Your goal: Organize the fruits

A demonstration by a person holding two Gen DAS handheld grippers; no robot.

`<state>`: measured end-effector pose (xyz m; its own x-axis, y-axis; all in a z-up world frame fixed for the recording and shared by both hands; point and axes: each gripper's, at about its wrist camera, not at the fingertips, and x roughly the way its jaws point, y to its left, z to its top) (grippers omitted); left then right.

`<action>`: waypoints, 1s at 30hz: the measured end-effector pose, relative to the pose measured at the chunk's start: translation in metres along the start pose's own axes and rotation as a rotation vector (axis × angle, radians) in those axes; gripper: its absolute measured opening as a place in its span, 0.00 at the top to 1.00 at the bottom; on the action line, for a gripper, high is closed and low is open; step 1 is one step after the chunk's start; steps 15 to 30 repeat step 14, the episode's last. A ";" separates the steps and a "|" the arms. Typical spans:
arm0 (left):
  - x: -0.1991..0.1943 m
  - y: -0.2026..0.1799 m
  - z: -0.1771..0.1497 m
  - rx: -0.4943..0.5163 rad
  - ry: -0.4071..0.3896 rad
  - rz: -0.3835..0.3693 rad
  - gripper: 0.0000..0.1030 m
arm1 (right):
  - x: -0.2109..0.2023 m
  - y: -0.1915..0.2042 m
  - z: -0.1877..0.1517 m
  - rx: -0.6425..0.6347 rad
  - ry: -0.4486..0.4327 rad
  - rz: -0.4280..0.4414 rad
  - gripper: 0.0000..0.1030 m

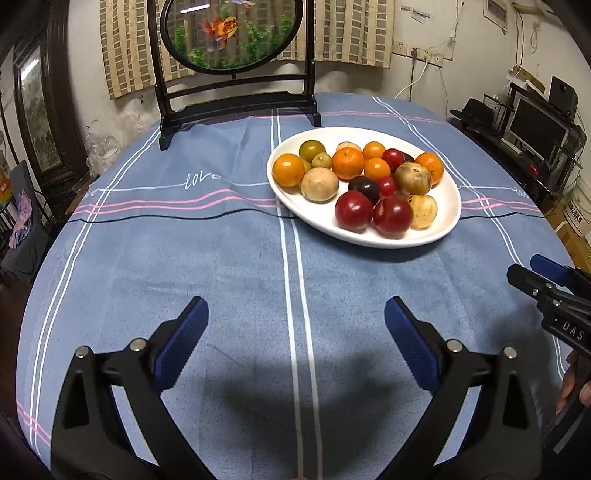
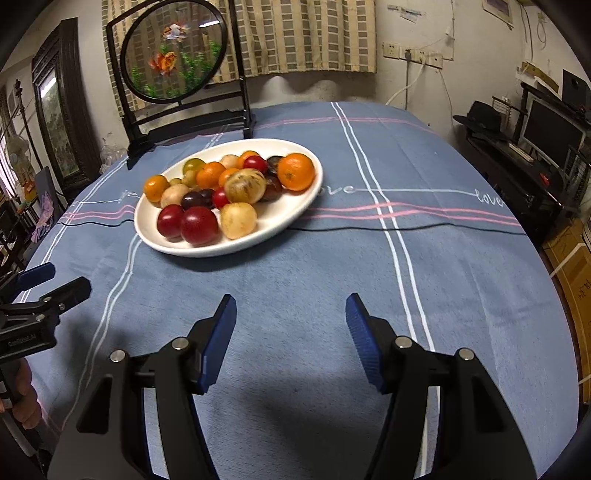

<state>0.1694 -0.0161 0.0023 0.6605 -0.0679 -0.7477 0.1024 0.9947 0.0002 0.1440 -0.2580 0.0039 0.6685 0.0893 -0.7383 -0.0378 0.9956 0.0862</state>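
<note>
Hovering wide open over bare blue plaid tablecloth (image 1: 221, 258): left gripper (image 1: 295, 332), nothing between its blue pads (image 1: 183, 343). Hanging just beside it, at 3 o'clock in the left wrist view: right gripper (image 2: 291, 332), jaws parted less widely, also gripping nothing. Sitting on the cloth at 1 o'clock from the left gripper and 11 o'clock from the right: white oval plate (image 1: 317, 218), carrying piled fruits (image 1: 365, 184) — oranges, red and dark plums, pale speckled round ones. Standing beyond the plate at 11 o'clock: round goldfish screen (image 1: 232, 33) in a black stand.
</note>
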 end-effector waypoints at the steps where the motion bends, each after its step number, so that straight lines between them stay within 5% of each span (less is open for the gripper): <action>1: 0.000 0.001 0.000 -0.005 0.005 -0.004 0.05 | 0.001 -0.001 -0.001 0.003 0.004 0.000 0.40; 30: 0.007 0.003 -0.002 -0.007 0.019 0.011 0.05 | 0.014 -0.006 -0.005 -0.003 0.035 -0.012 0.40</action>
